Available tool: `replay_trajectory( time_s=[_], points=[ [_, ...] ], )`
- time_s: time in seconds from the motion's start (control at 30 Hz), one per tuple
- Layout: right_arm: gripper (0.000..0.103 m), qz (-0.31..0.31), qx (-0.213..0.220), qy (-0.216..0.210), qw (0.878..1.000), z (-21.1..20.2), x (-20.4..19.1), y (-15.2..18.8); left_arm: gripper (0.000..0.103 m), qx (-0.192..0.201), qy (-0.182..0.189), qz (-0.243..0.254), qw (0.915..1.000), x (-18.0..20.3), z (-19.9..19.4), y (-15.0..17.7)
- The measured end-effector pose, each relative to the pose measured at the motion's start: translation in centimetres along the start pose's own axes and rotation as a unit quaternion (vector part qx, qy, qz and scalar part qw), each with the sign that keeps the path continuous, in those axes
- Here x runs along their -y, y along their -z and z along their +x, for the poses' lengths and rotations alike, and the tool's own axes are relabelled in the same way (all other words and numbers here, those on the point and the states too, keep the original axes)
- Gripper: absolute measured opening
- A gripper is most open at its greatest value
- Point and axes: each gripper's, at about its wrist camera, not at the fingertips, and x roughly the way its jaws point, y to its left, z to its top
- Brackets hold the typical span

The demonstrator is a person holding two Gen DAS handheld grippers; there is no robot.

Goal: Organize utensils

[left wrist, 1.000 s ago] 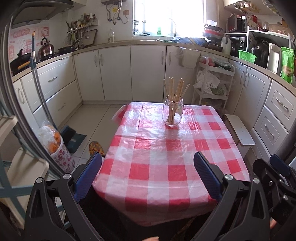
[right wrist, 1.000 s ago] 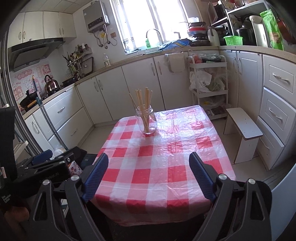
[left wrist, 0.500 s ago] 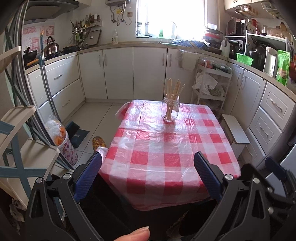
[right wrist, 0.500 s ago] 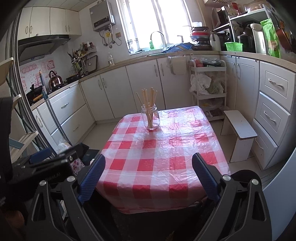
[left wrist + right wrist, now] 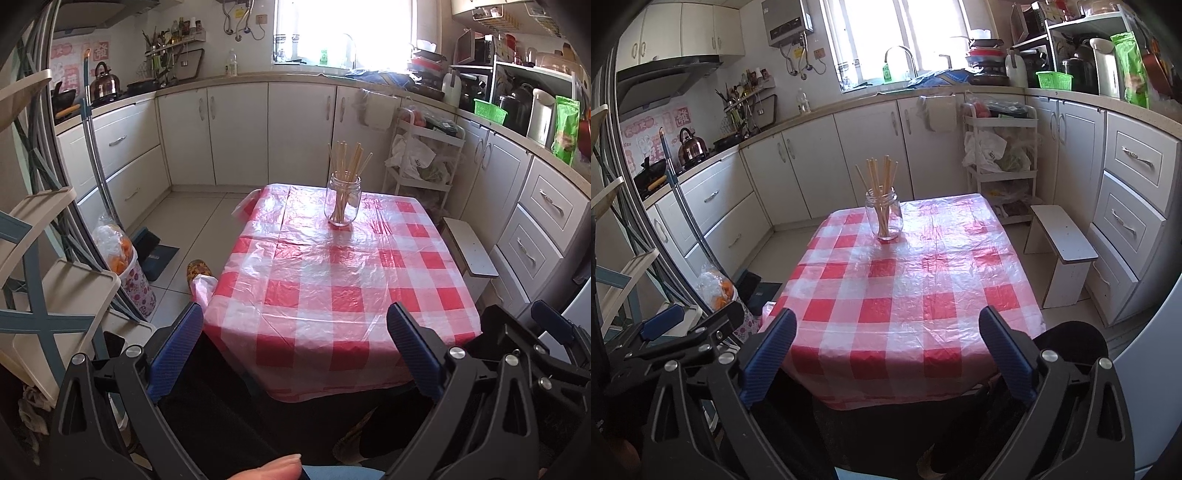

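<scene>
A clear glass jar [image 5: 342,204] stands upright at the far end of a table with a red-and-white checked cloth [image 5: 332,291]. Several wooden chopsticks [image 5: 349,162] stand in it. The jar [image 5: 884,218] and chopsticks [image 5: 879,177] also show in the right wrist view, on the same cloth [image 5: 908,295]. My left gripper [image 5: 295,317] is open and empty, held back from the table's near edge. My right gripper [image 5: 886,323] is open and empty, also behind the near edge. Each gripper shows at the edge of the other's view.
A white stool [image 5: 1062,245] stands right of the table. A wheeled rack [image 5: 1001,162] with bags stands by the far cabinets. A bin with an orange-filled bag [image 5: 123,258], a mop handle [image 5: 98,158] and a folding ladder [image 5: 40,258] are at the left.
Both grippers have drawn back and away from the table, so the table and jar look smaller and farther. Both stay open and empty. The jar has not moved.
</scene>
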Motion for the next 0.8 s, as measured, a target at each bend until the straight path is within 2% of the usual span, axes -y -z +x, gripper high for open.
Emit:
replay_trajectory(
  time_s=[0.8],
  points=[
    [0.096, 0.008, 0.023, 0.001, 1.000, -2.8, 0.4, 0.6, 0.096, 0.019, -0.002, 0.013, 0.9997, 0.4, -1.7, 0.2]
  ],
)
